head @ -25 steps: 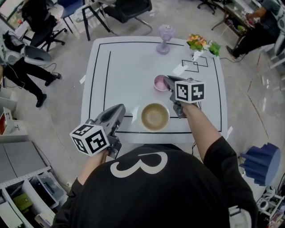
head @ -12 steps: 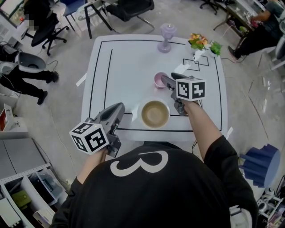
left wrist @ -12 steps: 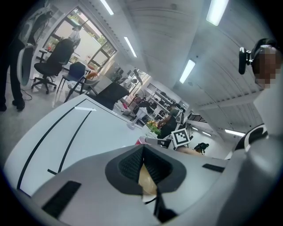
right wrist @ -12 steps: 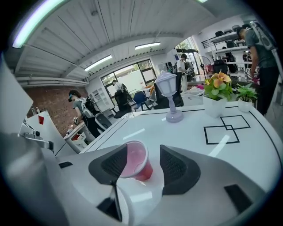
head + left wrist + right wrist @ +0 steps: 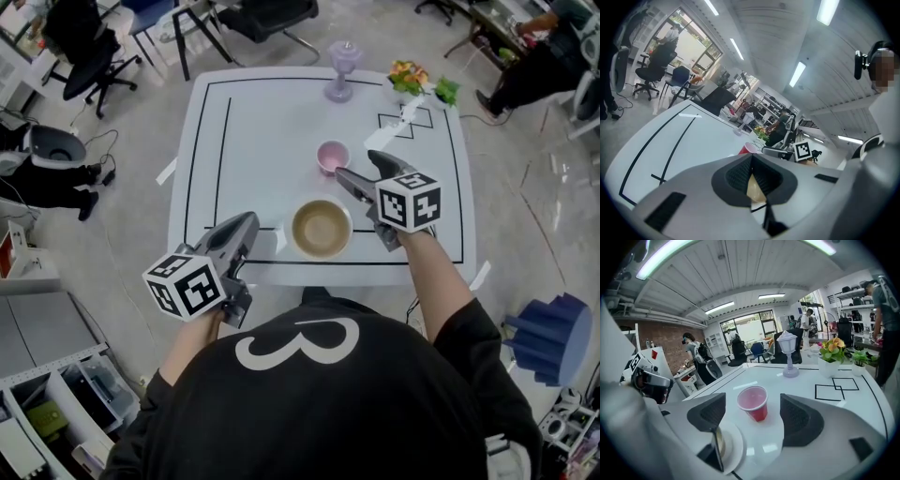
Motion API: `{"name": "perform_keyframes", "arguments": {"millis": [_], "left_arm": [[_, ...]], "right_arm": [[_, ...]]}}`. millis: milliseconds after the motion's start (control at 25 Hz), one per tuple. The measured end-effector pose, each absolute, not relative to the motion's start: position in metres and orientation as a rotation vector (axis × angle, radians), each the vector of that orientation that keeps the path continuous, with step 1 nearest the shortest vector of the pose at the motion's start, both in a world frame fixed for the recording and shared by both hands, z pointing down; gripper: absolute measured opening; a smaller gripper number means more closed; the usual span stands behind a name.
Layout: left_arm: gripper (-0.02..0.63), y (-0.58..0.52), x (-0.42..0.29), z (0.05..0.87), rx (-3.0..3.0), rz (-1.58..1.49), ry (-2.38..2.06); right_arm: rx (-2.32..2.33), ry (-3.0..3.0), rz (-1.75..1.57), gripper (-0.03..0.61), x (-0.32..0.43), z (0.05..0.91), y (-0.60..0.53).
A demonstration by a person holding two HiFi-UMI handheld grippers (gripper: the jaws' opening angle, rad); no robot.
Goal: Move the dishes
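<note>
A red plastic cup [image 5: 332, 156] stands upright on the white table [image 5: 253, 141]. My right gripper [image 5: 359, 167] is just behind it and has just been opening; its jaws now stand wide apart. In the right gripper view the cup [image 5: 753, 402] shows ahead between the pads, untouched by either. A tan bowl [image 5: 321, 228] on a white plate [image 5: 734, 446] sits near the front edge, to the left of that gripper. My left gripper [image 5: 246, 228] hovers at the front left corner, shut and empty, with the bowl [image 5: 753, 187] seen past its pads.
A purple goblet [image 5: 341, 70] stands at the table's far edge, with a flower pot [image 5: 409, 77] and a green plant [image 5: 446, 91] at the far right corner. Black tape lines mark the table. Office chairs and seated people surround it.
The right gripper was shut on the red cup; it has let go, spread its jaws and drawn back toward me. The cup stays upright. The left gripper has not moved.
</note>
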State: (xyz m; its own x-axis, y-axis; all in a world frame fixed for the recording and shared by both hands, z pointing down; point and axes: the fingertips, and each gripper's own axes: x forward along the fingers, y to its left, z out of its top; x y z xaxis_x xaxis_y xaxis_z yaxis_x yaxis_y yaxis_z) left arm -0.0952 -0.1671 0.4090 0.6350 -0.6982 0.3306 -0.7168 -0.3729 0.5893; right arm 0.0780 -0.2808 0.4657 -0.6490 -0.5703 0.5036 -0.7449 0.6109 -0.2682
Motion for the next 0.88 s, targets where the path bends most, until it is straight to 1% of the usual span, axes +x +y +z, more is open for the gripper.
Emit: {"name": "perform_keyframes", "arguments": {"millis": [360,680,880], "left_arm": [[0.002,-0.153,-0.086,0.405,2.15,0.027,-1.084],[0.002,-0.148,-0.089,0.405,2.142,0.02,-1.096],[0.002,-0.145,-0.093,0.403,2.146,0.011,-1.105]], "right_arm": [[0.995,-2.477,0.701,0.333,0.081,0.47,-0.23],[0.928,-2.442,0.779,0.316,0.068,0.501,-0.197],[0.899,-2.413,0.802,0.292,0.06,0.519,-0.187]]}}
